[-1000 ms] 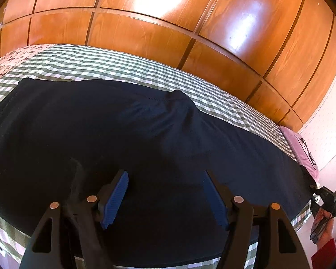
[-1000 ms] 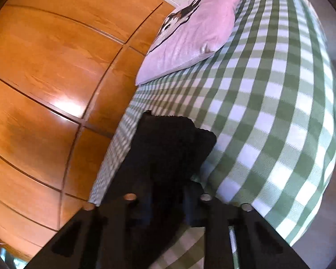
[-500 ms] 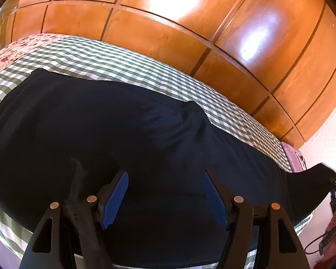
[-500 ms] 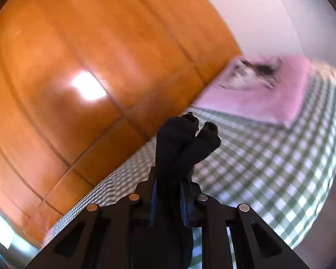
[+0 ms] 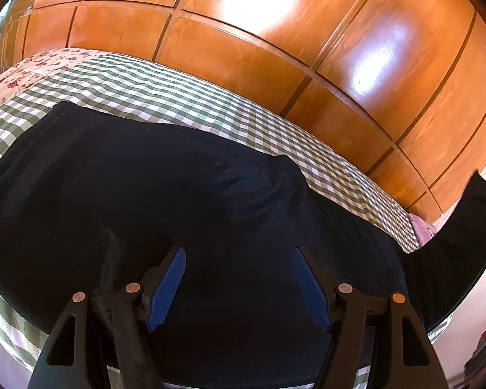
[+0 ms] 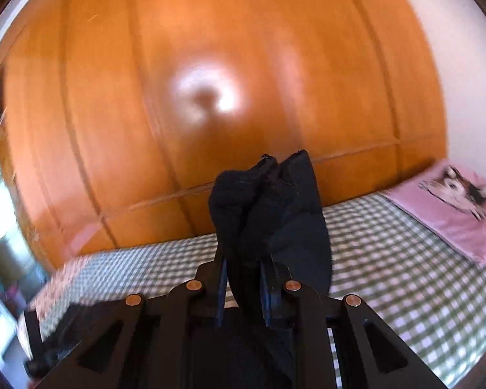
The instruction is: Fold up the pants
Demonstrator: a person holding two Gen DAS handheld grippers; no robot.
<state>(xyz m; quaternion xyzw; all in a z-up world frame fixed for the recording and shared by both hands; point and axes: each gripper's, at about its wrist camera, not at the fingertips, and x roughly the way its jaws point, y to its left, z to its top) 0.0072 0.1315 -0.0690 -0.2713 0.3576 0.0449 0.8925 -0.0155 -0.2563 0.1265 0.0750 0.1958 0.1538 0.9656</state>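
Note:
Dark navy pants [image 5: 178,194] lie spread along the bed, waist end to the left. My left gripper [image 5: 239,278] hovers open just above the pants' near middle, with its blue pads [image 5: 167,287] wide apart and nothing between them. My right gripper [image 6: 243,288] is shut on the bunched leg end of the pants [image 6: 265,204] and holds it lifted above the bed. In the left wrist view that lifted leg end [image 5: 463,236] rises at the far right edge.
The bed has a green and white checked sheet [image 5: 178,97]. A pink pillow with a dog picture [image 6: 460,207] lies at the head end. A flowered cover [image 5: 32,71] lies at the other end. Glossy wooden wardrobe doors [image 5: 275,48] run along the bed's far side.
My right gripper has lifted the leg end off the bed and swung it up and toward the waist end. The left gripper has stayed open over the pants, shifting only slightly.

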